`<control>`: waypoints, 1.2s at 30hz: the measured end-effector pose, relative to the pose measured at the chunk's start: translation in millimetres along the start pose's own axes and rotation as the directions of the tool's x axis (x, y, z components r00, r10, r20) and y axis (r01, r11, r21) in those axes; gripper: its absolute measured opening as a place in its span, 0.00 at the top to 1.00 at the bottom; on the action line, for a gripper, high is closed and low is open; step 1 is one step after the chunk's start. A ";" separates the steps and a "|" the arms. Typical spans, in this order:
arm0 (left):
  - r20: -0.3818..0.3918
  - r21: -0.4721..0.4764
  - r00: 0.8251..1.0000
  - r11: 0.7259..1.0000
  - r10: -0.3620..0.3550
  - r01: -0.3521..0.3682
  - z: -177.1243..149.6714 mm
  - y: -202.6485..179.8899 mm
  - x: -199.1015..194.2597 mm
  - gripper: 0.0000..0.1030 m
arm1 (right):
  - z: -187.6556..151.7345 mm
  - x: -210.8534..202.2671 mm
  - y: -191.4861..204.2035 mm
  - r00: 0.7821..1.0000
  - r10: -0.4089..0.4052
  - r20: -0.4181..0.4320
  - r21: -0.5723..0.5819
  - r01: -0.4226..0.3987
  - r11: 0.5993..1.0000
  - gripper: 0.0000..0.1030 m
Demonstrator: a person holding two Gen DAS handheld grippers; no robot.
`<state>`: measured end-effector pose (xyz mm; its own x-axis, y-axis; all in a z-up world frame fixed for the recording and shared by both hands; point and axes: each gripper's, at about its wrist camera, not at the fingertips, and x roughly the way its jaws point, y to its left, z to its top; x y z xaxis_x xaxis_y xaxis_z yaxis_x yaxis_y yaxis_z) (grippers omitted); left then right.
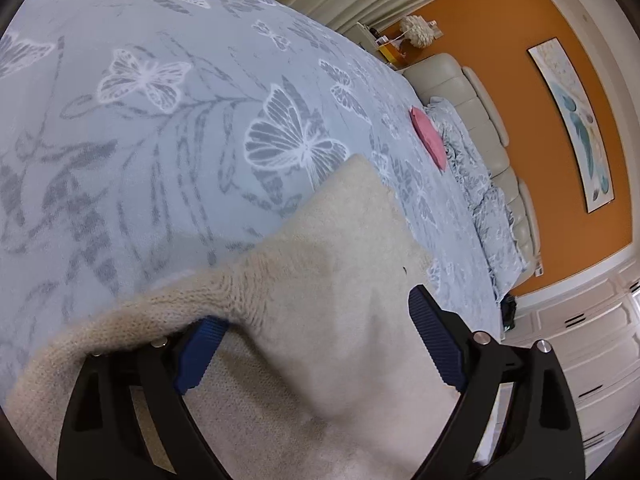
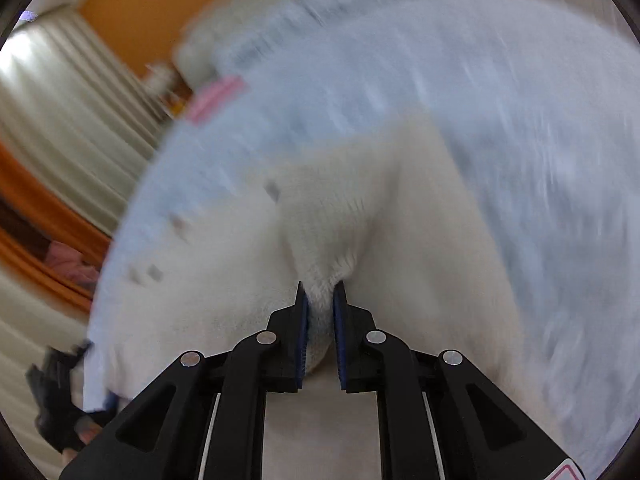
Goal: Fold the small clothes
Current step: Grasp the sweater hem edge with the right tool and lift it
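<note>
1. Right wrist view: our right gripper point(image 2: 320, 300) pinches a fold of the cream knit garment point(image 2: 332, 208), which runs ahead of us.
2. Our left gripper point(image 1: 316, 328) straddles it, spread wide, gripping nothing.
3. Beyond, the butterfly blanket point(image 1: 160, 140).

A knitted garment point(image 1: 328, 280) lies on a bed blanket point(image 1: 160, 120), between the left gripper's point(image 1: 316, 340) spread fingers. A folded cloth point(image 1: 430, 136) lies farther away, before the headboard point(image 1: 480, 96).

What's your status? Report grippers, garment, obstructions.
Left gripper open, cream knit garment draped between its fingers. Right gripper shut on a fold of it. Pink item lies farther up the butterfly blanket, clear of the work.
</note>
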<state>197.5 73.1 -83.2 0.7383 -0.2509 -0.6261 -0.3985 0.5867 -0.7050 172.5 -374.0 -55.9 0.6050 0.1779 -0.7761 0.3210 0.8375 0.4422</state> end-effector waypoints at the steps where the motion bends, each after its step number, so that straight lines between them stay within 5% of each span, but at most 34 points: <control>1: 0.002 -0.010 1.000 1.000 -0.003 0.003 0.3 0.7 0.0 0.15 | -2.0 2.9 -1.9 1.000 0.022 -0.014 0.025 -0.021 0.999 0.83; 2: 0.004 -0.030 1.000 0.999 -0.012 0.012 1.2 2.2 -0.6 0.15 | 0.2 -0.8 2.0 1.000 0.022 0.004 0.028 -0.023 0.999 0.78; 5: 0.020 -0.091 0.999 0.995 -0.045 0.047 3.9 8.2 -2.1 0.15 | 9.2 -12.6 19.2 0.998 0.013 0.064 -0.014 -0.012 1.000 0.33; 8: 0.040 -0.106 0.996 0.991 -0.079 0.083 4.3 8.2 -5.6 0.16 | 15.1 -10.1 22.0 0.997 0.004 0.081 -0.006 -0.004 1.000 0.26; 10: 0.062 -0.099 0.994 0.991 -0.087 0.093 3.8 7.1 -6.5 0.25 | 22.4 -1.7 17.4 0.997 0.003 0.076 0.013 -0.004 1.000 0.50; 11: 0.069 -0.091 0.994 0.992 -0.086 0.092 3.2 6.5 -6.2 0.38 | 26.2 3.1 14.6 0.998 -0.004 0.065 0.018 0.003 1.000 0.92; 12: 0.077 -0.079 0.993 0.993 -0.085 0.091 3.5 5.8 -6.1 0.45 | 28.2 6.1 9.8 0.998 0.016 0.066 0.035 -0.018 0.999 0.90; 14: 0.119 -0.070 0.987 0.990 -0.111 0.120 5.8 5.9 -13.0 0.70 | 31.9 -7.0 7.1 0.974 0.178 0.142 0.093 -0.192 0.977 0.91; 16: 0.153 -0.064 0.977 0.985 -0.146 0.157 8.8 5.5 -20.5 0.73 | 41.1 -40.7 17.7 0.865 0.421 0.272 0.029 -0.445 0.895 0.91; 17: 0.166 -0.055 0.976 0.987 -0.143 0.154 9.2 4.7 -22.7 0.73 | 42.6 -47.4 20.8 0.847 0.444 0.291 -0.001 -0.464 0.886 0.91; 18: 0.163 -0.043 0.979 0.991 -0.120 0.129 8.5 4.8 -20.5 0.73 | 45.1 -49.7 22.0 0.854 0.431 0.293 -0.029 -0.442 0.896 0.92; 20: 0.131 -0.055 0.988 0.995 -0.078 0.085 6.7 9.4 -12.7 0.73 | 44.0 -22.4 5.2 0.931 0.294 0.216 0.040 -0.310 0.950 0.92; 21: 0.112 -0.072 0.992 0.995 -0.060 0.068 5.2 13.2 -8.3 0.73 | 39.3 4.4 -12.5 0.974 0.193 0.123 0.125 -0.208 0.970 0.92; 22: 0.102 -0.082 0.993 0.995 -0.053 0.061 4.1 15.1 -6.9 0.73 | 30.6 30.2 -32.0 0.993 0.117 0.017 0.220 -0.118 0.968 0.93; 24: 0.105 -0.067 0.993 0.996 -0.056 0.063 3.4 11.8 -8.0 0.73 | 33.1 18.3 -33.1 0.973 0.208 0.098 0.256 -0.226 0.940 0.92; 27: 0.122 -0.005 0.991 0.999 -0.049 0.050 2.5 1.8 -10.4 0.72 | 54.3 -20.9 -0.7 0.911 0.337 0.239 0.047 -0.357 0.933 0.92; 29: 0.114 0.019 0.993 1.000 -0.025 0.023 0.8 -0.7 -7.6 0.72 | 58.1 -14.7 -3.0 0.933 0.288 0.217 0.033 -0.302 0.953 0.92; 31: 0.099 0.014 0.995 1.000 -0.021 0.019 0.9 1.2 -4.4 0.72 | 52.6 25.9 -34.8 0.988 0.133 0.080 0.152 -0.144 0.978 0.93; 32: 0.088 0.011 0.996 1.000 -0.018 0.017 0.4 2.0 -2.7 0.72 | 50.8 35.2 -44.7 0.991 0.127 0.047 0.197 -0.134 0.971 0.94; 34: 0.074 0.018 0.997 1.000 0.011 -0.013 -0.9 3.3 1.4 0.72 | 58.8 17.2 -41.6 0.969 0.213 0.122 0.228 -0.236 0.945 0.93; 36: 0.065 0.016 0.998 0.999 0.027 -0.028 -0.2 4.9 3.0 0.72 | 71.3 -12.1 -21.6 0.937 0.278 0.212 0.110 -0.305 0.946 0.92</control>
<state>197.7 75.1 -88.6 0.7611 -0.1844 -0.6218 -0.4103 0.6057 -0.6818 210.1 -431.1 -24.0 0.8106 0.2899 -0.5089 0.1991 0.6808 0.7049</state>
